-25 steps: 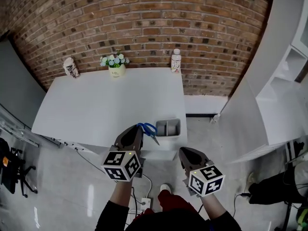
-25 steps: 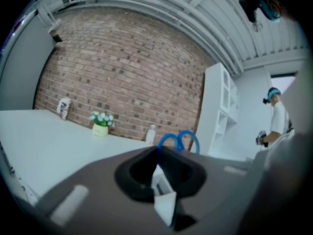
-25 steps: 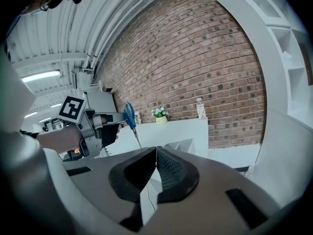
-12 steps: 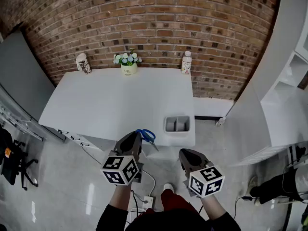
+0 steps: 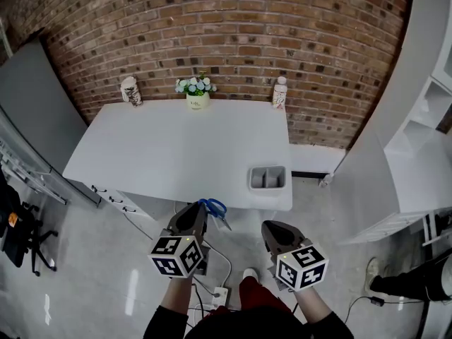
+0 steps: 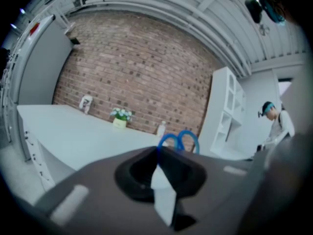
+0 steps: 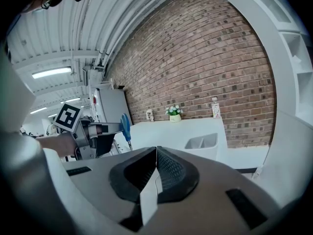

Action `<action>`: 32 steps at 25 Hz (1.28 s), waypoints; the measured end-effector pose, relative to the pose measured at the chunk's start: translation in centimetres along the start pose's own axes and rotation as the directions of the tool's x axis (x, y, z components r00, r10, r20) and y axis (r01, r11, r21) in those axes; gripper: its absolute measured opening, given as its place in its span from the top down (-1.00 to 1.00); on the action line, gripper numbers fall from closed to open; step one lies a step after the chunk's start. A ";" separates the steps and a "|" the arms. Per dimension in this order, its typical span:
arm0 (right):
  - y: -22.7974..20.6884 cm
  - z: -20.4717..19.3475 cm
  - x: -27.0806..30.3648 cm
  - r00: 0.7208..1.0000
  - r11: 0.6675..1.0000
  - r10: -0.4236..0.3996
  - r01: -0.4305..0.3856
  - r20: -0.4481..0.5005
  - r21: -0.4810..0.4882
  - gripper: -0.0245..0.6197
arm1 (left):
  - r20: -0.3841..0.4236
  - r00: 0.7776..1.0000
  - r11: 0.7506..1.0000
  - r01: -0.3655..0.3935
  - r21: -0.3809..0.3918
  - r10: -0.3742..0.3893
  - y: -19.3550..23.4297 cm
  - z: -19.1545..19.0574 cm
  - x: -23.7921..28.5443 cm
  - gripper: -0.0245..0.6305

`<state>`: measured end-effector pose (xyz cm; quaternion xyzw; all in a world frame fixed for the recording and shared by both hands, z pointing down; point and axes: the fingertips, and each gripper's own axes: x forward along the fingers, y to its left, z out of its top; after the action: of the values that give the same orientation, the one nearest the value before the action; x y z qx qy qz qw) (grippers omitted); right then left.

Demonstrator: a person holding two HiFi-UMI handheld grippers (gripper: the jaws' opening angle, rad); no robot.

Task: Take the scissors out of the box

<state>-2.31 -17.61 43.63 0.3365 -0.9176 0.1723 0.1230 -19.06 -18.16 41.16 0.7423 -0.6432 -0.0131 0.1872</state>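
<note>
The scissors (image 5: 214,208) were clear of the box (image 5: 268,187), clamped in your left gripper (image 5: 200,206), blue handles ahead of its jaws, short of the table (image 5: 176,147) edge; the box lay ahead-right. Your right gripper (image 5: 272,226) was closed, empty

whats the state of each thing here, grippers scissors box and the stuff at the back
left gripper: shut on the scissors
scissors: out of the box, held in the air, blue handles forward
right gripper: shut, empty
box: upright on the table, both compartments look empty
flower pot: upright at the table's back edge
bottle: upright
</note>
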 end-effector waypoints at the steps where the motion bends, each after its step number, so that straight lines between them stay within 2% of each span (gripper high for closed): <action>1: 0.3 -0.1 -0.1 1.000 1.000 0.002 -0.002 -0.002 -0.002 0.90 | -0.004 1.000 1.000 -0.001 -0.002 0.001 0.1 -0.2 -0.3 0.86; 15: 3.5 -2.0 -1.7 1.000 1.000 0.006 -0.007 -0.009 -0.011 0.90 | -0.045 0.999 1.000 -0.006 -0.006 0.006 0.5 -2.9 -4.1 0.86; 32: 5.2 -3.6 -3.5 1.000 1.000 -0.008 0.008 -0.018 -0.016 0.90 | -0.092 0.996 1.000 0.002 -0.016 -0.004 -0.1 -6.2 -7.0 0.86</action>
<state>-2.76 -10.44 44.48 0.3378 -0.9163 0.1677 0.1346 -18.60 -9.77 45.36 0.7417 -0.6327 0.0157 0.2222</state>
